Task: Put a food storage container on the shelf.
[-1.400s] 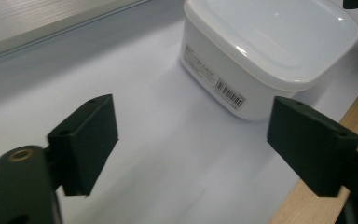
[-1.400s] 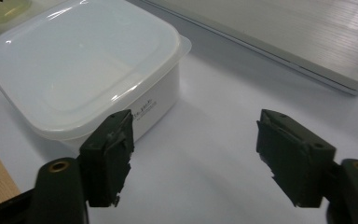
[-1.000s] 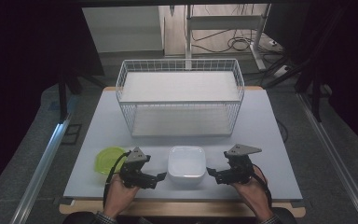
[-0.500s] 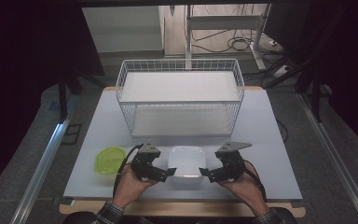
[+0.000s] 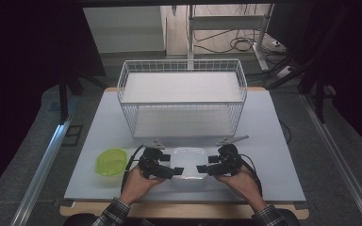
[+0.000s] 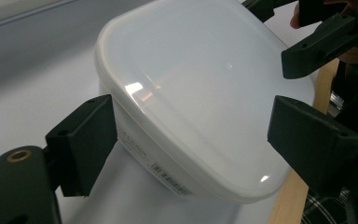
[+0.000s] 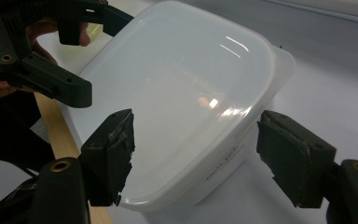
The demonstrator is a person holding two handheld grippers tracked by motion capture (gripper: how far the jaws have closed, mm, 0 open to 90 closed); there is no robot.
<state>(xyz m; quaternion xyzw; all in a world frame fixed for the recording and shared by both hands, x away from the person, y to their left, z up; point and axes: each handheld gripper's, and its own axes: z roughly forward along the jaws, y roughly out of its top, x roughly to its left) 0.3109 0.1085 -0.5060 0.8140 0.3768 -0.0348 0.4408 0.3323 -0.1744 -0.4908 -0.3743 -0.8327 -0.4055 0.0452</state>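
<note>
A white plastic container point(image 5: 188, 160) with a cloudy lid sits near the table's front edge. My left gripper point(image 5: 170, 167) is at its left end and my right gripper point(image 5: 206, 166) at its right end, both held in hands. In the left gripper view, the open left gripper point(image 6: 198, 140) straddles one end of the container point(image 6: 200, 88), with the right gripper point(image 6: 326, 37) beyond. The right gripper view shows the open right gripper point(image 7: 203, 151) spanning the opposite end of the container point(image 7: 182, 93), and the left gripper point(image 7: 51, 70) is across from it.
A white wire basket point(image 5: 181, 101) with a flat white bottom stands at the back middle of the table. A yellow-green round lid or dish point(image 5: 111, 161) lies left of the left hand. The table's wooden front edge point(image 5: 184, 209) runs just below the hands.
Both grippers have moved inward from either side of the container and now straddle its ends. The container and green dish stay put.
</note>
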